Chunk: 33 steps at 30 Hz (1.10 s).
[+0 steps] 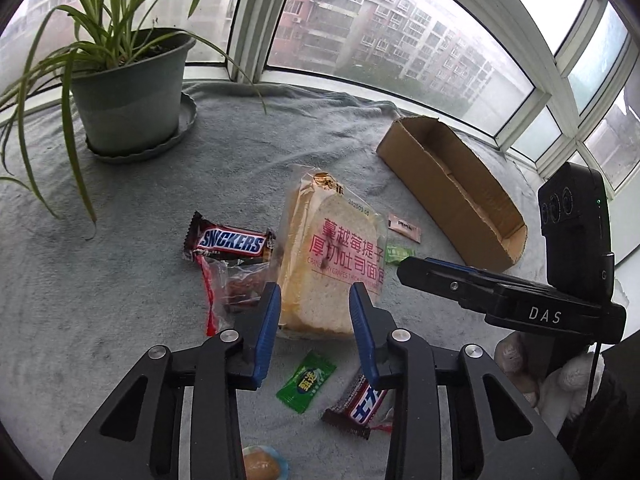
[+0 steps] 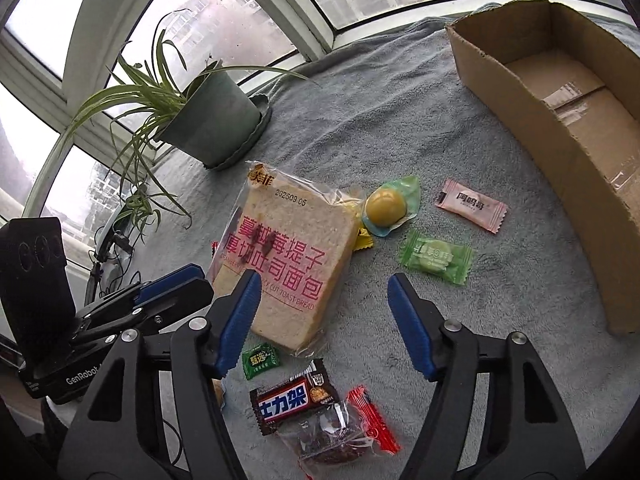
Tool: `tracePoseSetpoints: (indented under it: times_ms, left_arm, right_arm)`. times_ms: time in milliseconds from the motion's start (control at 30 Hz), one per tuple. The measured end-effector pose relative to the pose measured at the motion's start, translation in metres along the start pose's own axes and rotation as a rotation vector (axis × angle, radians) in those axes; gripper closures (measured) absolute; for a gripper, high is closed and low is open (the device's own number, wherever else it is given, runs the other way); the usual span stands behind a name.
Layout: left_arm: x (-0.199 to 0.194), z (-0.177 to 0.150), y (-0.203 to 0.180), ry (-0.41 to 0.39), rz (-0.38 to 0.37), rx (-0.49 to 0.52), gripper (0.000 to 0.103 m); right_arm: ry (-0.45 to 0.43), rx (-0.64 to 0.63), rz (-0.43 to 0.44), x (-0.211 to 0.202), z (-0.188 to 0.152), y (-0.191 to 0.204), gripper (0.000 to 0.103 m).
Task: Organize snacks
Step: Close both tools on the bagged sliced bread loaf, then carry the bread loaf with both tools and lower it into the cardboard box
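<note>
A packet of sliced toast bread [image 1: 332, 256] [image 2: 288, 260] lies on the grey cloth among small snacks. My left gripper [image 1: 314, 292] is open and empty, just short of the bread's near edge. My right gripper [image 2: 324, 282] is open and empty, its left finger over the bread's corner. A Snickers bar [image 1: 230, 242], a clear red-edged packet [image 1: 236, 286] [image 2: 340, 436], a green candy [image 1: 306, 380] [image 2: 260, 360] and a second chocolate bar [image 1: 360, 404] [image 2: 292, 396] lie around. A yellow jelly cup [image 2: 386, 208], a pink sachet [image 2: 472, 206] and a light green candy [image 2: 436, 256] lie right of the bread.
An open empty cardboard box [image 1: 452, 188] [image 2: 560, 120] stands at the right. A potted spider plant [image 1: 128, 92] [image 2: 212, 120] stands at the back left. Windows run behind the cloth-covered sill. The right gripper shows in the left wrist view [image 1: 500, 292].
</note>
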<state>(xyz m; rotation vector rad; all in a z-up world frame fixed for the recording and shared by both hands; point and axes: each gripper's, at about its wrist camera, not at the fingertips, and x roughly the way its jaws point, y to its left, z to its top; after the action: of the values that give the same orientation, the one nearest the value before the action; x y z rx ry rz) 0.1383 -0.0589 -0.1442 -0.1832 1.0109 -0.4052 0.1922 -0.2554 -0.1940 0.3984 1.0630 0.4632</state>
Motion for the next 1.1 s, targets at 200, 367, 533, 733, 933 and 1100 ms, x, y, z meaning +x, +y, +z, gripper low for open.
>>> tracePoseSetpoints:
  times_ms: [200, 367, 533, 733, 933, 1100]
  left_arm:
    - [0.013, 0.007, 0.004, 0.008, 0.01, 0.007, 0.072]
    - [0.024, 0.01, 0.008, 0.027, 0.015, 0.008, 0.072]
    - [0.03, 0.01, 0.011, 0.039, 0.006, 0.002, 0.072]
    - [0.03, 0.01, 0.003, 0.048, 0.001, 0.024, 0.072]
    - [0.027, 0.007, -0.008, 0.047, -0.008, 0.037, 0.072]
    - [0.017, 0.008, -0.025, 0.019, -0.017, 0.062, 0.072]
  right_arm:
    - [0.037, 0.045, 0.046, 0.015, 0.008, -0.007, 0.042]
    - [0.065, 0.064, 0.08, 0.025, 0.009, -0.011, 0.053]
    - [0.071, 0.063, 0.108, 0.03, 0.01, -0.01, 0.056]
    - [0.058, 0.032, 0.097, 0.022, 0.013, -0.004, 0.061]
    - [0.022, 0.019, 0.097, -0.001, 0.016, -0.003, 0.061]
    - [-0.02, -0.008, 0.072, -0.028, 0.018, 0.0, 0.061]
